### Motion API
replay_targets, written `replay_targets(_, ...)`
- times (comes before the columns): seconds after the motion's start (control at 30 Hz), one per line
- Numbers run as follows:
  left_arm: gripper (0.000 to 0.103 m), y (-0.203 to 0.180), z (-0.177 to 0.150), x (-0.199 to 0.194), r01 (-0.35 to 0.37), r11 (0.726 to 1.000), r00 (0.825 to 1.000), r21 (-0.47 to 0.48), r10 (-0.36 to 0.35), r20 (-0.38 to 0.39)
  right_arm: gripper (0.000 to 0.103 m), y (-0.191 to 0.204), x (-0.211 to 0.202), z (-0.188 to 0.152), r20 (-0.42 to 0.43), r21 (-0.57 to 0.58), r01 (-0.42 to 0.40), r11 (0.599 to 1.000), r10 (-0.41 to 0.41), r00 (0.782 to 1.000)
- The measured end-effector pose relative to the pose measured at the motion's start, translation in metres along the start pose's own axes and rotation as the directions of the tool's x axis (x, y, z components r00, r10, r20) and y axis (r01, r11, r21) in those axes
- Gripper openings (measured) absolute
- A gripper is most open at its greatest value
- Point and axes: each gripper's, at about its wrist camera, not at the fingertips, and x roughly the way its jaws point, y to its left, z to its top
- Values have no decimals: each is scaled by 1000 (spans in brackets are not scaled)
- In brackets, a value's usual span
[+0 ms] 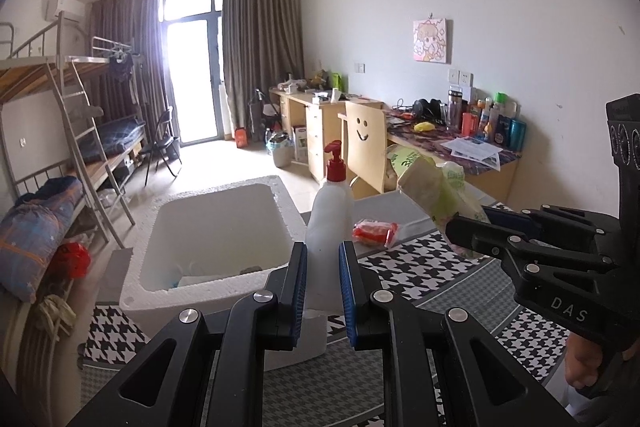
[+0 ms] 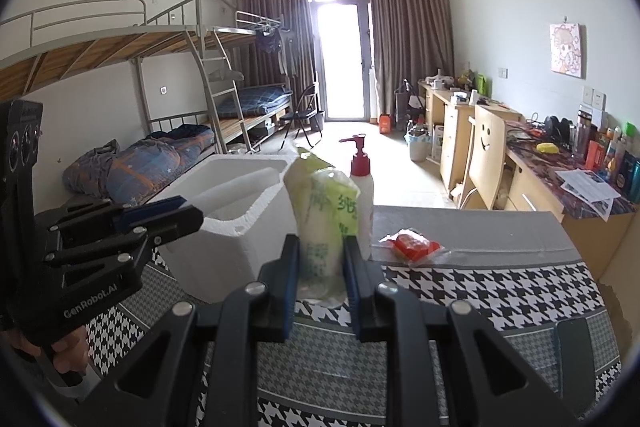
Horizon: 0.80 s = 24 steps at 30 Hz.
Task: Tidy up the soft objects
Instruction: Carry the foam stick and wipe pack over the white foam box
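My right gripper (image 2: 322, 241) is shut on the lower end of a soft tissue pack (image 2: 324, 211) in green and white wrap, held above the table. In the left wrist view that pack (image 1: 428, 183) sticks up to the left out of the right gripper (image 1: 452, 227). My left gripper (image 1: 323, 247) has its blue pads a narrow gap apart with nothing between them. It hovers by the white foam box (image 1: 216, 227) and shows at the left of the right wrist view (image 2: 188, 213). A small red packet (image 1: 376, 233) lies on the table.
A white pump bottle (image 1: 328, 223) with a red head stands on the table beyond my left fingers, next to the foam box (image 2: 240, 223). The table's houndstooth cloth (image 2: 500, 291) spreads to the right. A chair with a smiley face (image 2: 486, 147) and a cluttered desk (image 2: 560, 163) stand behind.
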Motion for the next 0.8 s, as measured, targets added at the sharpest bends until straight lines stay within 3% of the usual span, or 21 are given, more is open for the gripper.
replay_targets(0.8, 17, 25, 15, 7, -109, 993, 994, -48, 110, 27, 25, 11, 24, 19, -23, 8, 0, 1000, 0, 1000)
